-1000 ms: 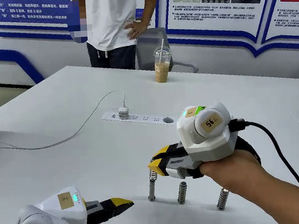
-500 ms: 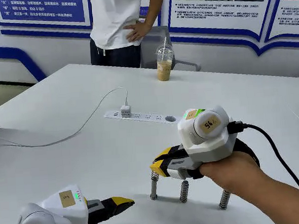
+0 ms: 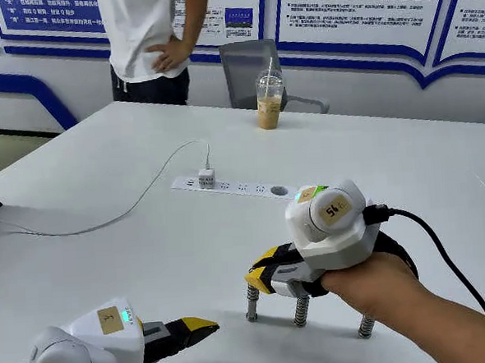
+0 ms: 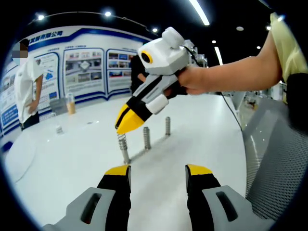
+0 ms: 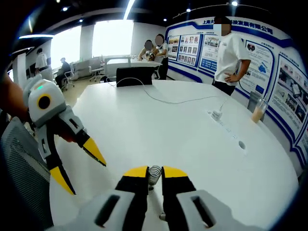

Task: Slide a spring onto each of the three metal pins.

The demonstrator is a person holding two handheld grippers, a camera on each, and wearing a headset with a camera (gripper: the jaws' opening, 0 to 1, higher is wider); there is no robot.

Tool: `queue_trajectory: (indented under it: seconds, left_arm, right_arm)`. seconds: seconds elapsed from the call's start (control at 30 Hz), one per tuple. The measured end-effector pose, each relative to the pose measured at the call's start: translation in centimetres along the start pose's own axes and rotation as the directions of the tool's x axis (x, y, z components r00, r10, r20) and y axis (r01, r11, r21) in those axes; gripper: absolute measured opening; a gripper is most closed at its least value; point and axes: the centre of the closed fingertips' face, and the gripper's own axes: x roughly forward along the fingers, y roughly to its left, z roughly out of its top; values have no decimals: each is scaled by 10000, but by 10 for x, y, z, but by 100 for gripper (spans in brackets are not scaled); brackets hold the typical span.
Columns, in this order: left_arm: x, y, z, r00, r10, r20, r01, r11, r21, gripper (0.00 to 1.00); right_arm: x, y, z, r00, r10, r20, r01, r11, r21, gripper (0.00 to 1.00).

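Pinching the grey coiled steel spring between its jaws, the yellow-tipped right gripper should push straight down along the leftmost of 3 upright metal pins by the near edge of the white worktop, while the left gripper hovers, jaws spread.

The room is bright. Long lamps glow high above the white table, and a big window behind the table glares white. Soft grey shadows lie on the table under the pins. In both gripper views, lines around the table bend and curve.
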Motion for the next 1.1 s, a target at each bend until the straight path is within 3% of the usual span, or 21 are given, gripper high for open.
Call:
queue_trajectory:
  seconds: [0.7,1.1]
  left_arm:
    - [-1,0,-1,10000,47,-45,-47,10000,-42,46]
    - [-1,-1,0,10000,20,-31,-20,10000,-32,46]
  right_arm:
    - [19,7,-27,9970,-18,-777,-18,9990,-450,12]
    - [15,5,-28,9972,-94,-736,70,9994,-330,16]
